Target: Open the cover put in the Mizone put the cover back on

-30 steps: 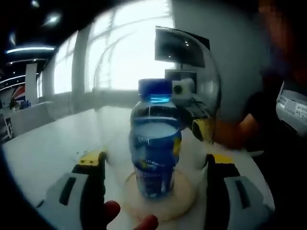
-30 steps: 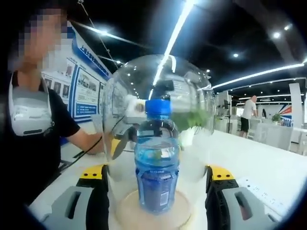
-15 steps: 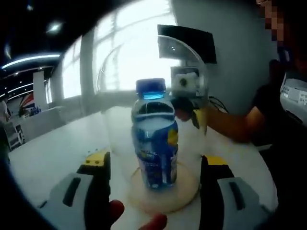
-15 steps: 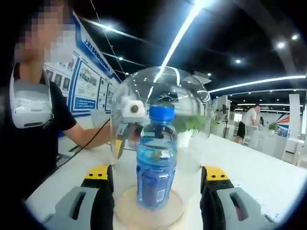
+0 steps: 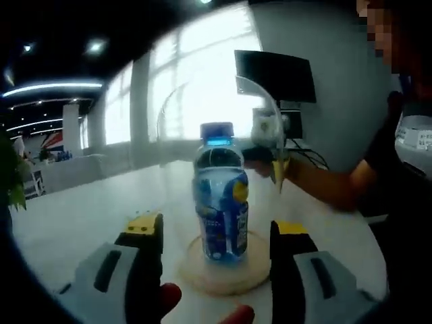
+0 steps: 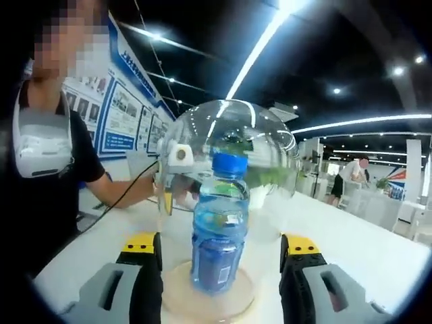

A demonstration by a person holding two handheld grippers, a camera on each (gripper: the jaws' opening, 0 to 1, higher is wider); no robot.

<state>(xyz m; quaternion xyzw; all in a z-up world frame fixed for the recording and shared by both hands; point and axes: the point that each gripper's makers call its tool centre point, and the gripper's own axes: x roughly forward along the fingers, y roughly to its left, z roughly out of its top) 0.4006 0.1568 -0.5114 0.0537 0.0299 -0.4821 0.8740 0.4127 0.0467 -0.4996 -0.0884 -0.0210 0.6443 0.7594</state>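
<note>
A blue Mizone bottle (image 5: pixel 219 196) with a blue cap stands upright on a round wooden base (image 5: pixel 202 277). The clear glass dome cover (image 6: pixel 229 128) stands over the bottle (image 6: pixel 219 229) and reaches down to the base (image 6: pixel 177 297). My left gripper (image 5: pixel 217 226) is open, its yellow-tipped jaws on either side of the dome's lower wall. My right gripper (image 6: pixel 221 243) is open in the same way from the opposite side. Through the glass each view shows the other gripper: the right gripper (image 5: pixel 278 165) and the left gripper (image 6: pixel 167 197).
The white table (image 6: pixel 378 250) runs wide to both sides. A person in a black shirt (image 6: pixel 47 182) stands close at the table's edge, arm reaching in. A cable (image 6: pixel 118 206) lies near the arm. Fingertips (image 5: pixel 169 297) show below my left jaws.
Both views have drawn back a little from the dome, so bottle and dome look smaller. The dome and bottle stay in place on the base.
</note>
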